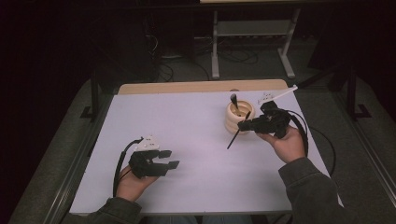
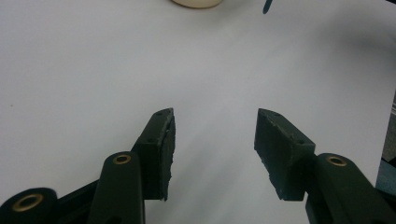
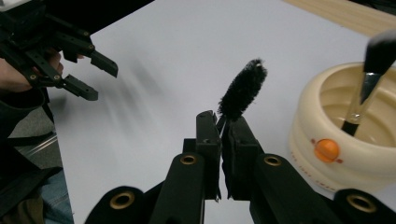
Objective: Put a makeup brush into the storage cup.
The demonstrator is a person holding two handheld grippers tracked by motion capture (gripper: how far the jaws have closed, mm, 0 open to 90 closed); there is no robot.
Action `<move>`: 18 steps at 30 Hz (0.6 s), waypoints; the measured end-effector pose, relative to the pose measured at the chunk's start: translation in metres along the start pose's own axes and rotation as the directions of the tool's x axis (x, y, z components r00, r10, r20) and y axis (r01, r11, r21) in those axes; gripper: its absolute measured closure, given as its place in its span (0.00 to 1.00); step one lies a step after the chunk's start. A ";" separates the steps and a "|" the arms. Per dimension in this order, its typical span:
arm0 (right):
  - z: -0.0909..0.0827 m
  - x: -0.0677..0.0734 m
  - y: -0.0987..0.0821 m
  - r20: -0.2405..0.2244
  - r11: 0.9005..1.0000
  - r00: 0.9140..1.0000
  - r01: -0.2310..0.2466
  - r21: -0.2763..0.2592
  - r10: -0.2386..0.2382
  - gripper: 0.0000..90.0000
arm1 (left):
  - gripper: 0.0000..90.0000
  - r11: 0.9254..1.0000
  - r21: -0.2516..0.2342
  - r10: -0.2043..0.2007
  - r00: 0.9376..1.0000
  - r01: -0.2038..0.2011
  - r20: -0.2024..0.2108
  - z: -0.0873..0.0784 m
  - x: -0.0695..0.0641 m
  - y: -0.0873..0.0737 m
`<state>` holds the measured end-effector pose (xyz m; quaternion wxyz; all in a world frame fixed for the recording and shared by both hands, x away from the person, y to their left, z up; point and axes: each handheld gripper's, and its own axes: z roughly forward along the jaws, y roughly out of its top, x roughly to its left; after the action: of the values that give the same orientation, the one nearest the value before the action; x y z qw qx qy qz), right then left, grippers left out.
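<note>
1. High view: right gripper [image 1: 250,123] is clamping a thin black brush [image 1: 237,133] just beside the cream holder [image 1: 231,122], on the holder's near-right side.
2. The brush's long axis is running diagonally, one end up by the holder rim, the other pointing down toward the near table edge; it is looking lifted off the white table [image 1: 196,154].
3. Right gripper view: jaws are pressing together on the brush [image 3: 243,88] shaft, bristle head sticking out past the tips, and the holder [image 3: 345,154] is sitting right of them.
4. A second brush [image 3: 369,79] is already standing inside the holder, leaning on the rim, so it is taking up part of the opening.
5. Left gripper [image 1: 166,158] is hanging well apart from the holder, over the near-left table, jaws spread with nothing between the pads [image 2: 163,149].
6. Judgement: right hand is far nearer; the coming move is likely turning on tipping the brush upright over the holder mouth and missing the standing brush.
7. White stick [image 1: 279,95] is lying at the far edge, out of the way.
</note>
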<state>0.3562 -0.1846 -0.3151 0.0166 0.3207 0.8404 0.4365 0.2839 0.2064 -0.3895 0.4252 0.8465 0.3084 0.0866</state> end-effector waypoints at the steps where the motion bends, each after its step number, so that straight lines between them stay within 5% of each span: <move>1: 0.000 0.000 0.000 0.000 1.000 1.000 0.000 0.000 0.000 0.94 | 0.52 1.000 0.000 0.000 1.000 0.000 0.000 0.000 0.000 0.000; 18: -0.026 -0.016 0.035 0.089 1.000 0.996 0.002 -0.008 -0.001 0.94 | 0.44 0.999 -0.039 -0.027 0.999 0.026 -0.024 -0.010 0.006 -0.009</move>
<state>0.3794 -0.1981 -0.2765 0.0558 0.3392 0.8372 0.4253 0.2809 0.2207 -0.3908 0.4388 0.8329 0.3230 0.0972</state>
